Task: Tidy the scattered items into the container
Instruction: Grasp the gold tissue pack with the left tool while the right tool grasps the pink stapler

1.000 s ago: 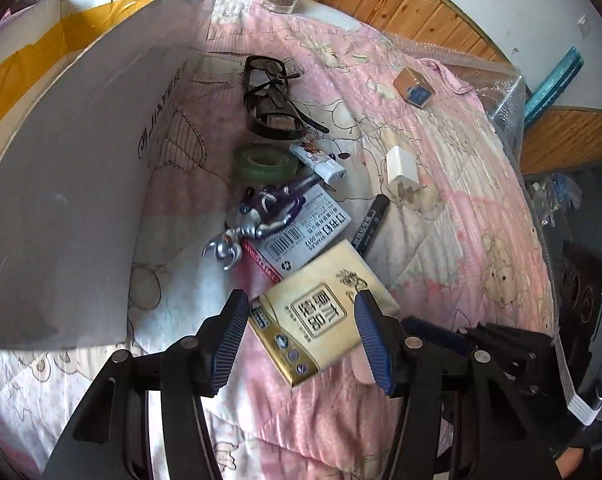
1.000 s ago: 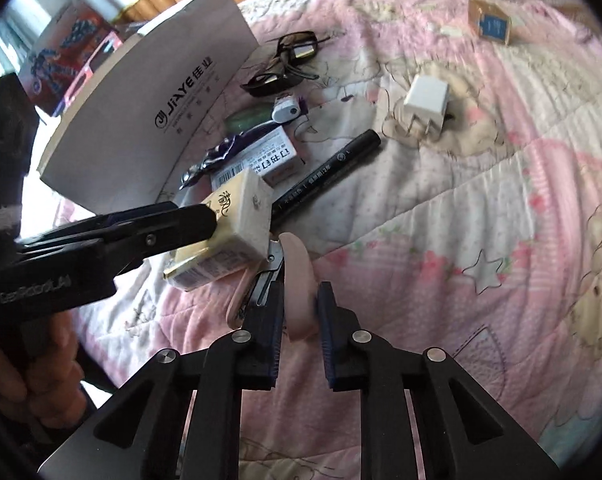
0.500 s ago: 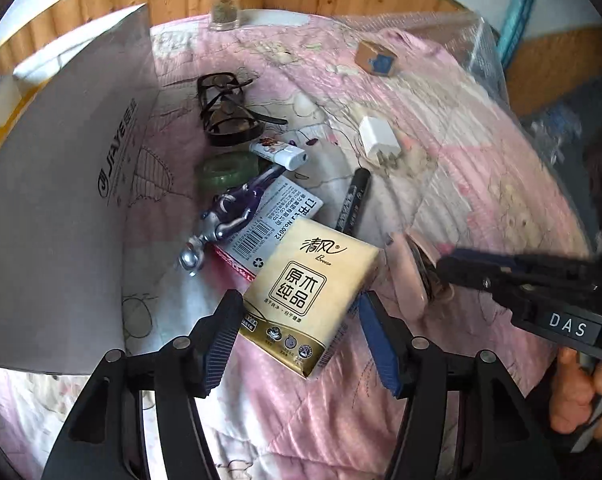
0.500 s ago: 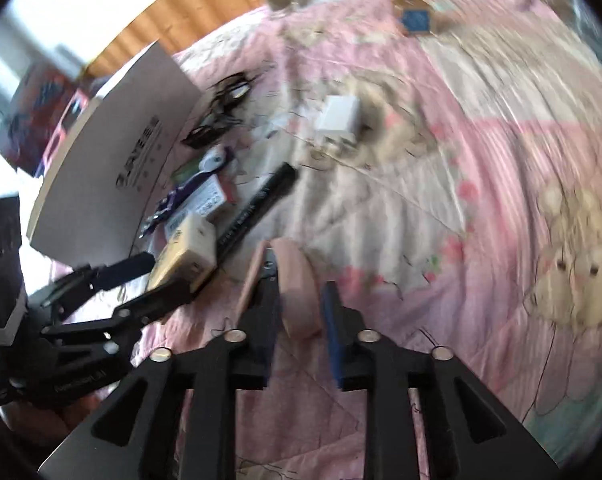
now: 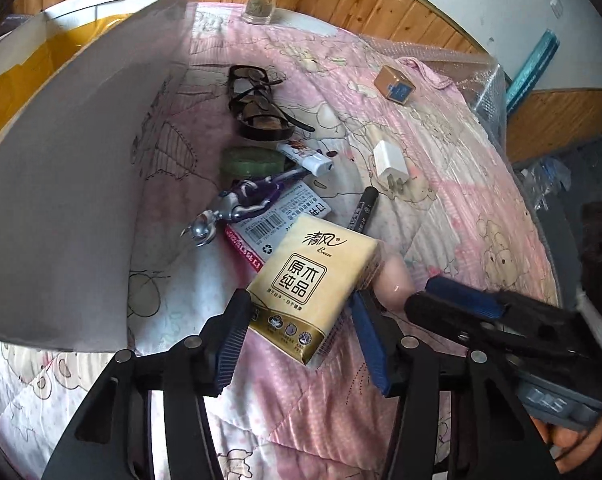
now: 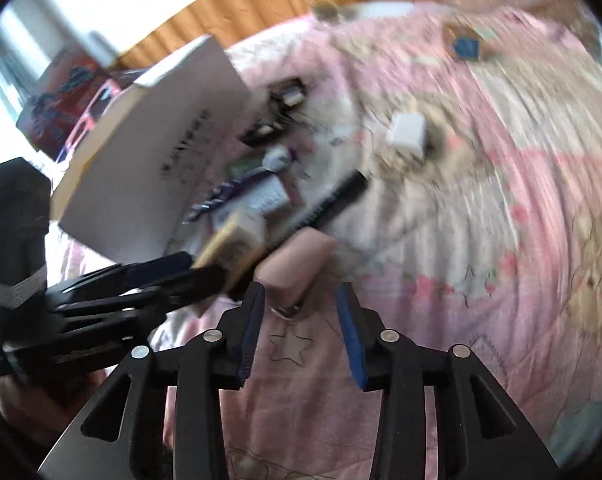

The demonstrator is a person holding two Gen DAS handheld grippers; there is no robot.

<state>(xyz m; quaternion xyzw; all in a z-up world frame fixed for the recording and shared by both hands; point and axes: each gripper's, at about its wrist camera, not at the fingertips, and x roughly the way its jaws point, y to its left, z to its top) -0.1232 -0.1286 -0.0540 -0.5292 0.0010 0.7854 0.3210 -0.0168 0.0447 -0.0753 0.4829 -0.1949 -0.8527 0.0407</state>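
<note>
L wrist: left gripper [image 5: 301, 332] clamps the tissue pack [image 5: 315, 284], lifted over the quilt [image 5: 441, 184], box [image 5: 61, 184] alongside; keep squeeze, swing it boxward. R wrist: right gripper [image 6: 299, 334] gapes, pink case [image 6: 297, 266] just ahead, loose.

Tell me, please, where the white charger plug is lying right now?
In the left wrist view, the white charger plug lies on the pink quilt, right of centre, just beyond the tip of the black marker and nearer than the small brown box.

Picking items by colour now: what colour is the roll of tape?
Green; the roll of tape shows best in the left wrist view.
</note>
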